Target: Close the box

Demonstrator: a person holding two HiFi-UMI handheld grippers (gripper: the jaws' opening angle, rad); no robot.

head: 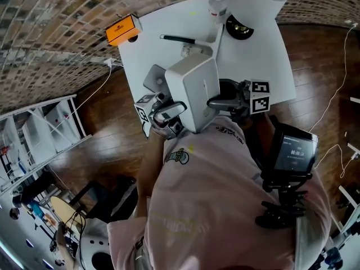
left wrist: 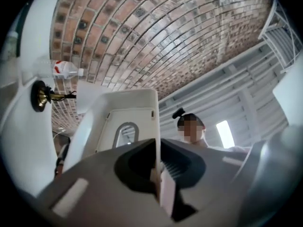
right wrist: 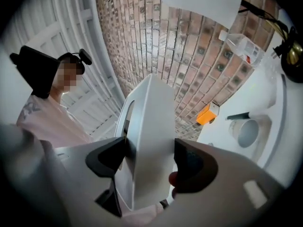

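- Head view: the white box [head: 194,91] is held off the white table [head: 264,55], close to the person's chest. The left gripper [head: 163,116] is at its lower left corner and the right gripper [head: 225,101] on its right side. An orange carton [head: 122,30] lies well apart, at the table's far corner.
- Left gripper view: the jaws of the left gripper [left wrist: 158,174] are almost together, pinching one thin white wall of the box [left wrist: 128,112] by its edge. A panel with an arched cutout rises just beyond them.
- Right gripper view: the jaws of the right gripper [right wrist: 150,157] stand wide, with one pad against each broad face of the box [right wrist: 149,126], and they appear to press on it.
- Handling, as a judgement: the box looks like light, thin card. It is probably stiff along its folds, easy to dent in the flat faces, and smooth enough to slip. The body is best held across a stiff corner or fold. The loose panel is best taken near its free edge and folded gently.
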